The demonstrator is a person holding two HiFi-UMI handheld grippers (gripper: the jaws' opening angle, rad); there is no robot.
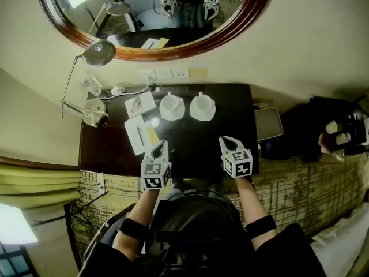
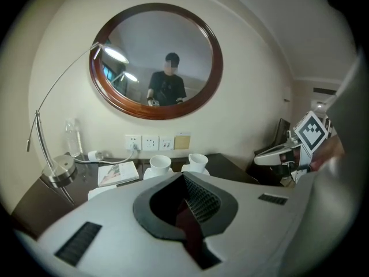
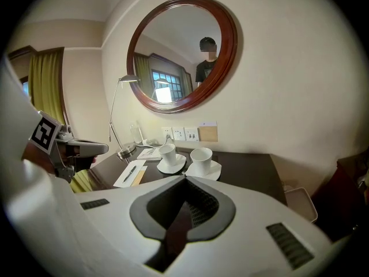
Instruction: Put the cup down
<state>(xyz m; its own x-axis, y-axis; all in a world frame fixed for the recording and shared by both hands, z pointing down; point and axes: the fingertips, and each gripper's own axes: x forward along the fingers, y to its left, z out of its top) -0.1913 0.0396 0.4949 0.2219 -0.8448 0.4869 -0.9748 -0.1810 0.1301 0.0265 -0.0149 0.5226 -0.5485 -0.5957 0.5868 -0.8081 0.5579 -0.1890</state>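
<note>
I see the big round mirror [image 1: 138,22] on the wall, far ahead of both my grippers. Under it is the dark desk [image 1: 196,140]. My left gripper [image 1: 158,150] and right gripper [image 1: 229,143] hang over its near edge, both clenched, with nothing between the jaws. A desk lamp [image 1: 97,53] stands far left of the left gripper. The left cup [image 1: 171,104] and the right cup [image 1: 202,103] each sit on a saucer [image 1: 191,114], side by side, ahead of the grippers and well apart from them. A pen [image 1: 139,133] lies on paper [image 1: 131,144] just left of the left gripper.
</note>
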